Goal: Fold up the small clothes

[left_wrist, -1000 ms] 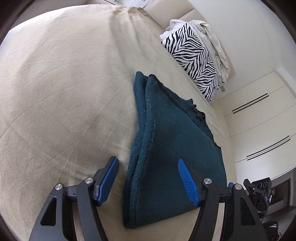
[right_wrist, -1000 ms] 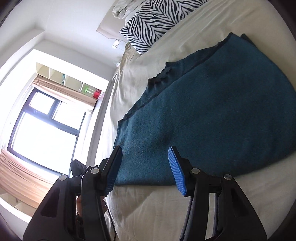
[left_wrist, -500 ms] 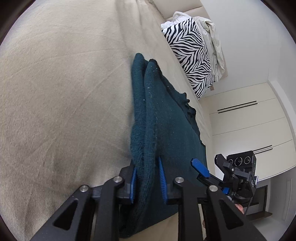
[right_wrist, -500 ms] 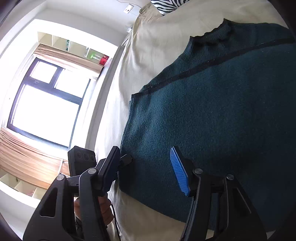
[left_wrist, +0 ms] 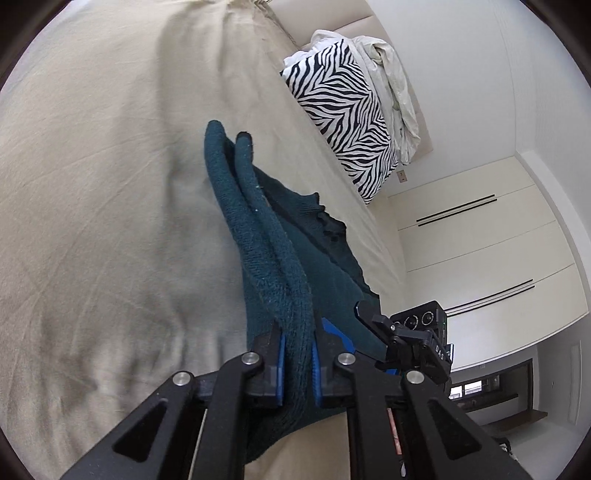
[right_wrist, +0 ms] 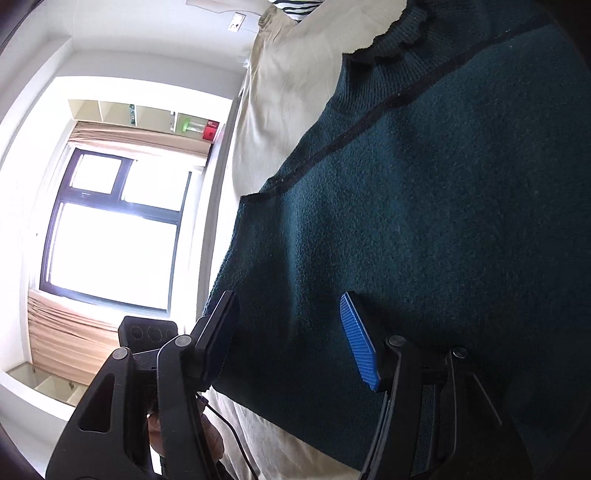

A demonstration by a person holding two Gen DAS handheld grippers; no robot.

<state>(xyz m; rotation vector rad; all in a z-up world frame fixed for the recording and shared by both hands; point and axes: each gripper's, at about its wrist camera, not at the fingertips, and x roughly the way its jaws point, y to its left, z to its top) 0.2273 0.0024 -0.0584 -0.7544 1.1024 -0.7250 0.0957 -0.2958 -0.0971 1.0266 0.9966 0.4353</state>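
The left gripper (left_wrist: 297, 363) pinches the doubled edge of the dark teal knitted sweater (right_wrist: 424, 206), which lies on the beige bedsheet (left_wrist: 92, 221) mid-frame. The right gripper (right_wrist: 291, 339) straddles the opposite corner, its jaws wide apart and lately widening, so it likely needs to close there before the fold.

A home bedroom: wide bed (left_wrist: 92, 184) under a beige sheet, zebra pillow (left_wrist: 347, 118) against a padded headboard (left_wrist: 332, 18), built-in wardrobe (left_wrist: 476, 236) along one wall, curtained window (right_wrist: 110, 229) beside open shelves (right_wrist: 147, 114).
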